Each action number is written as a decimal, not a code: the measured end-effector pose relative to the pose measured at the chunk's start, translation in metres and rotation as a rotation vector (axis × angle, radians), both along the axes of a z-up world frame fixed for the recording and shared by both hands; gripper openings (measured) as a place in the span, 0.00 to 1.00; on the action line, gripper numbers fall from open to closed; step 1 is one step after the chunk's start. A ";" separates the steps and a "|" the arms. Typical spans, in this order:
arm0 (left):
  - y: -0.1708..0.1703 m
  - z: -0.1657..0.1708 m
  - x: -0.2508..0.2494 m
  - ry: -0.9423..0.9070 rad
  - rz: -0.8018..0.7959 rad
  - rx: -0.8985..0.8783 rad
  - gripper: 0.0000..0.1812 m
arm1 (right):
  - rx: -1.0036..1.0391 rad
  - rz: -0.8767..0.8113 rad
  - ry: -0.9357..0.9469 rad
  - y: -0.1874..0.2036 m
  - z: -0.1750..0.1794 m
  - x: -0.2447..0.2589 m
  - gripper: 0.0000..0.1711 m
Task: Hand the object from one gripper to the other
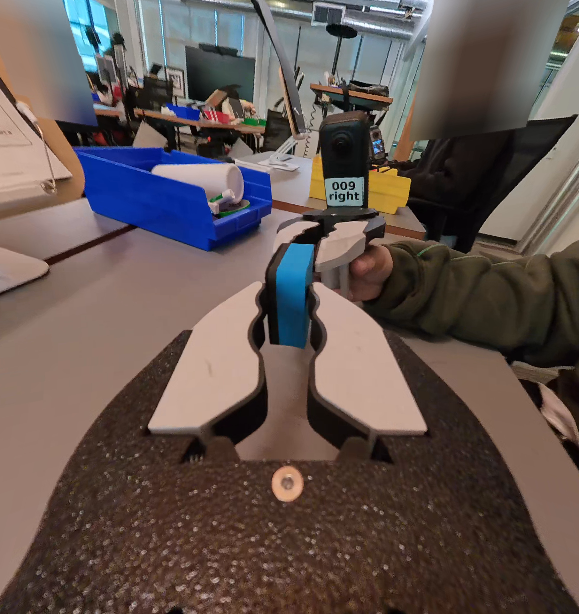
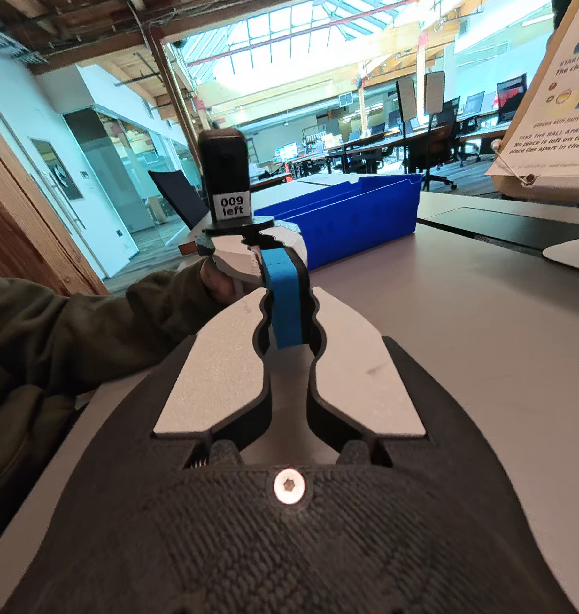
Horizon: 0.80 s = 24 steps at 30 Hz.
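Standing upright between two facing tools, the block (image 1: 293, 297) is blue with a black layer on one flank; its long axis runs vertical, its narrow blue face turned toward the left hand-held gripper (image 1: 287, 300), and it hangs clear above the counter (image 1: 122, 299); the left hand-held gripper's fingers (image 1: 215, 358) close on the block's lower part, each tip pressed to a flank, so it is gripping the block; straight ahead of it, the right hand-held gripper (image 1: 316, 247) comes in from the far side, its pale fingers flanking the block's upper part, held by a hand (image 1: 369, 270) in a green sleeve (image 1: 480, 299); in the right wrist view the same block (image 2: 286, 307) stands upright between that tool's own tips, the right hand-held gripper (image 2: 289, 305) clamped on both flanks of its lower half, black layer to the right of the blue; beyond it the left hand-held gripper (image 2: 271, 247) meets the block's top, a hand (image 2: 218, 282) behind it; both tools thus grip the block at once; ahead and left of the left hand-held gripper sits a blue bin (image 1: 142, 196) on the counter, holding a white cylinder (image 1: 202, 177); ahead and right of the right hand-held gripper the same bin (image 2: 354, 222) shows.
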State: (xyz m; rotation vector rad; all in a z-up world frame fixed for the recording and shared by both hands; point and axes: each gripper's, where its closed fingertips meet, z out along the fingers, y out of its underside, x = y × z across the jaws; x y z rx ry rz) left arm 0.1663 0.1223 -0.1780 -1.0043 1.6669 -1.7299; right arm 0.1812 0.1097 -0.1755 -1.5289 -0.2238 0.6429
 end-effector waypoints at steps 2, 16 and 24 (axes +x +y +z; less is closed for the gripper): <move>-0.001 0.000 0.000 -0.048 0.018 0.046 0.16 | -0.009 0.002 0.086 0.000 0.003 0.003 0.11; -0.010 -0.019 0.020 -0.338 0.270 0.821 0.43 | -0.181 0.139 0.421 -0.002 -0.008 0.007 0.11; -0.013 -0.023 0.016 -0.281 0.176 0.777 0.35 | -0.238 0.165 0.406 -0.004 -0.018 0.004 0.12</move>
